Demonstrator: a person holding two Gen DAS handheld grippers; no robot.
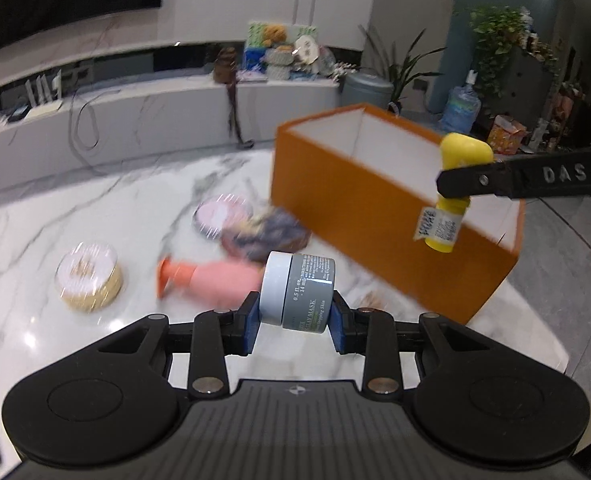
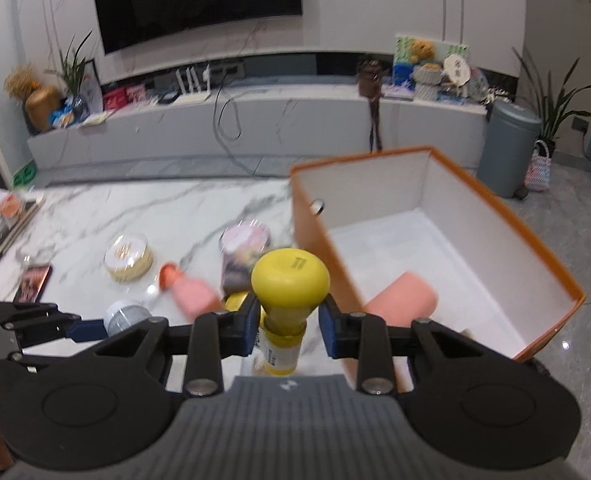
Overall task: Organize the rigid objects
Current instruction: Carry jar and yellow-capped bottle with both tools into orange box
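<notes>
Left tongs (image 1: 295, 322) clamped on a small grey jar (image 1: 299, 292), pads on lid face and base, jar lying on its side and clear of the worktop (image 1: 95, 208). Right tongs (image 2: 287, 322) clamped on the neck of a yellow bottle (image 2: 289, 280), just under its wide cap; bottle hangs upright, in front of the near wall of the orange box (image 1: 355, 216) in the left view.

Box stands open-topped at the worktop's right end. One pink cylinder (image 2: 403, 296) already inside.

Left on the worktop: pink bottle (image 1: 215, 280) on its side, gold tin (image 1: 89, 280), pink-lidded tin (image 1: 223, 214), dark patterned item (image 1: 263, 236) touching that tin. Scene blurred, details uncertain.

Step in hand, by my reading: carrying both picked items toward the box.

Next move calls for: each load brought over the rim and above the open floor, clear of the cylinder, then lowered before the tongs open. The two tongs need room from each other over the opening. Yellow bottle is top-heavy; likely to tip on release.
</notes>
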